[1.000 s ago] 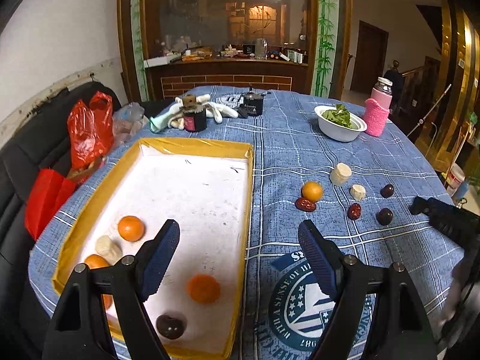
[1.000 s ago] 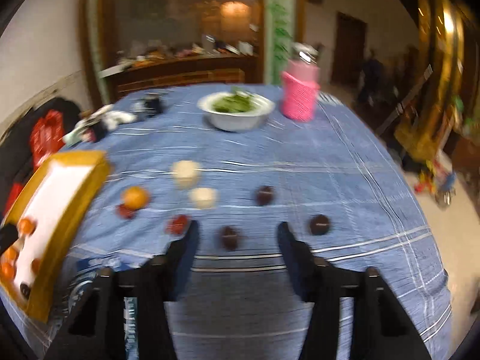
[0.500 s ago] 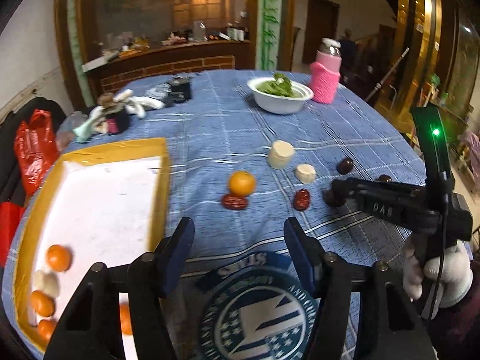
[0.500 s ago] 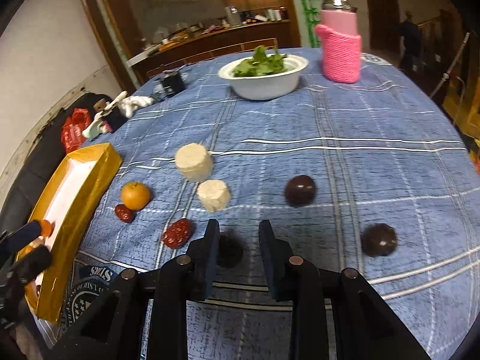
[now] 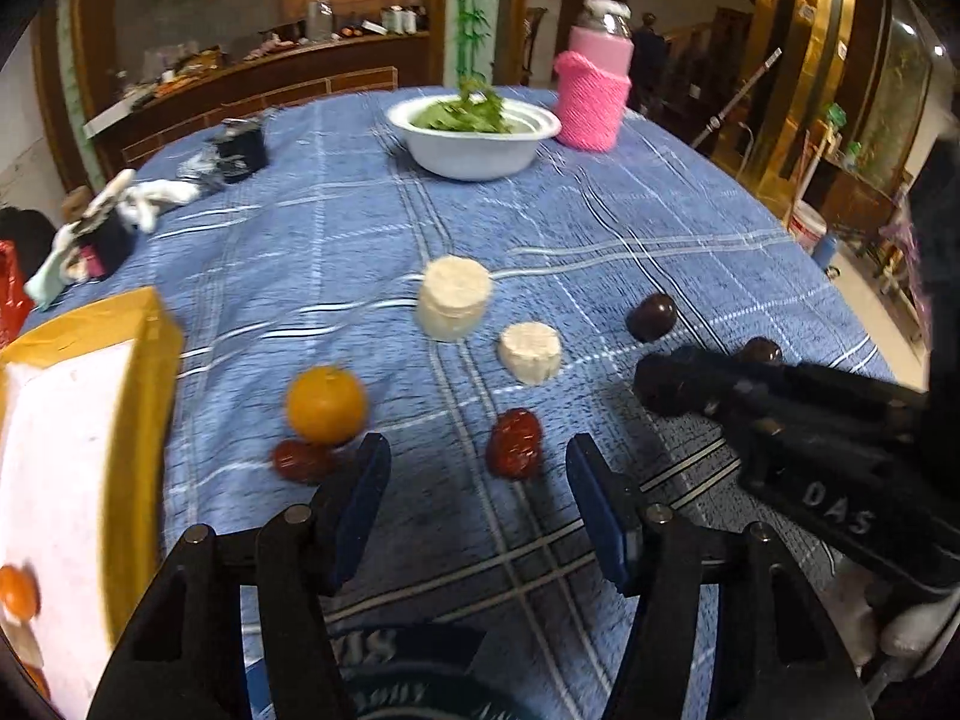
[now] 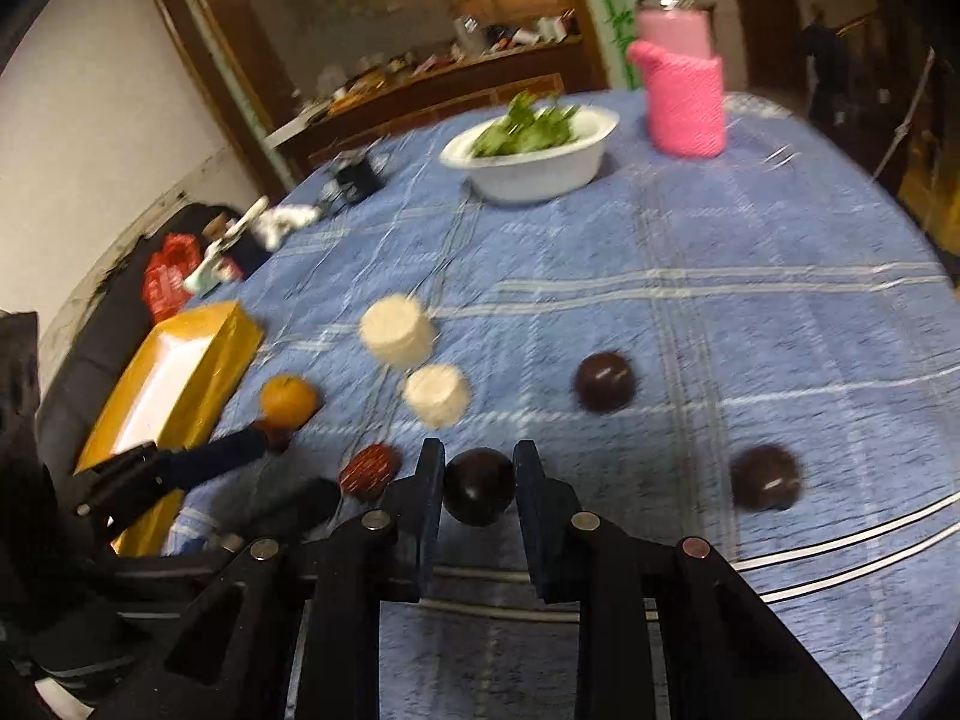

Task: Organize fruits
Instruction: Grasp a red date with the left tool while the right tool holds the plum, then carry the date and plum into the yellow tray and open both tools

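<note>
Fruit lies scattered on the blue plaid tablecloth (image 6: 750, 228) of a round table. Dark round fruits number three in the right wrist view: one dark fruit (image 6: 479, 485) sits between the narrowed fingers of the right gripper (image 6: 477, 480), which press against its sides, a second dark fruit (image 6: 603, 381) lies farther back, and a third dark fruit (image 6: 767, 477) rests to the right, well apart. Two wrinkled red dates show: one red date (image 5: 515, 443) just ahead of the left gripper (image 5: 474, 480), whose blue-padded fingers stand wide apart with nothing between them, and another date (image 5: 300, 461) touching the front of a single orange (image 5: 326, 403). Two pale cream cylinders stand near the middle, the taller cylinder (image 5: 454, 306) behind the shorter cylinder (image 5: 530, 351).

At the left edge sits a yellow-rimmed tray (image 5: 141, 372) with a white floor; one small orange fruit (image 5: 18, 591) is visible inside near its lower corner, the rest of the tray cut off.

Farther back stand one white bowl (image 5: 474, 150) holding green leaves and, just beside it, one bottle in a pink knitted sleeve (image 5: 591, 102). White gloves (image 5: 144, 201) and a small dark box (image 5: 240, 147) lie toward the far left edge, and a red plastic bag (image 6: 171, 276) sits beyond the table on a dark seat.
</note>
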`<control>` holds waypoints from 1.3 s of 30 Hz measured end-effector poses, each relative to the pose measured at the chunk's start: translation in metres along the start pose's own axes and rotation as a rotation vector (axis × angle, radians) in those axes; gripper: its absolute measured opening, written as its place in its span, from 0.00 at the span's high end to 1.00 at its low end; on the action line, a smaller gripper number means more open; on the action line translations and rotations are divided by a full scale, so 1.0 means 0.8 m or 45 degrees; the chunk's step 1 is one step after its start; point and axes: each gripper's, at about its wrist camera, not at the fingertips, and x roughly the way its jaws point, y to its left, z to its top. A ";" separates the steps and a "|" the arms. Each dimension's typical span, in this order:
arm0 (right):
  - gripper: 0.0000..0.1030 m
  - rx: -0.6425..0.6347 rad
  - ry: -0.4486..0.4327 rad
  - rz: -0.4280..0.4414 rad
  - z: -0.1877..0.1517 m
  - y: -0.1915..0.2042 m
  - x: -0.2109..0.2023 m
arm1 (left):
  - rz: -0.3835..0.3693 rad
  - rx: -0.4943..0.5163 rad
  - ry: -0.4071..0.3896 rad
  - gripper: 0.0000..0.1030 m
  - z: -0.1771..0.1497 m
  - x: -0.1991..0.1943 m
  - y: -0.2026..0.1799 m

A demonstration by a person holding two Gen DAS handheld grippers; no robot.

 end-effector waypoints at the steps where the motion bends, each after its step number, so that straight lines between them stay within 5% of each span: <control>1: 0.76 -0.003 -0.015 -0.032 0.002 0.000 -0.001 | -0.006 0.015 0.006 0.42 0.000 0.004 -0.004; 4: 0.75 0.005 -0.024 -0.055 0.005 -0.002 -0.001 | -0.009 0.060 0.037 0.50 0.000 0.022 -0.014; 6: 0.75 0.007 -0.023 -0.058 0.006 -0.004 -0.001 | 0.029 0.076 0.031 0.78 0.000 0.026 -0.017; 7: 0.75 0.002 -0.022 -0.060 0.006 -0.003 -0.001 | 0.030 0.075 0.029 0.81 -0.001 0.026 -0.016; 14: 0.75 -0.079 -0.048 -0.130 0.002 0.009 -0.001 | 0.060 -0.077 -0.088 0.81 -0.007 -0.020 0.013; 31: 0.76 -0.240 -0.137 -0.308 -0.010 0.031 -0.002 | 0.355 -0.417 -0.284 0.81 -0.074 -0.162 0.152; 35: 0.75 -0.152 -0.073 -0.157 -0.007 0.046 -0.018 | 0.388 -0.518 -0.297 0.81 -0.101 -0.186 0.192; 39: 0.75 -0.293 -0.057 -0.001 -0.013 0.123 -0.045 | 0.377 -0.633 -0.306 0.80 -0.126 -0.200 0.230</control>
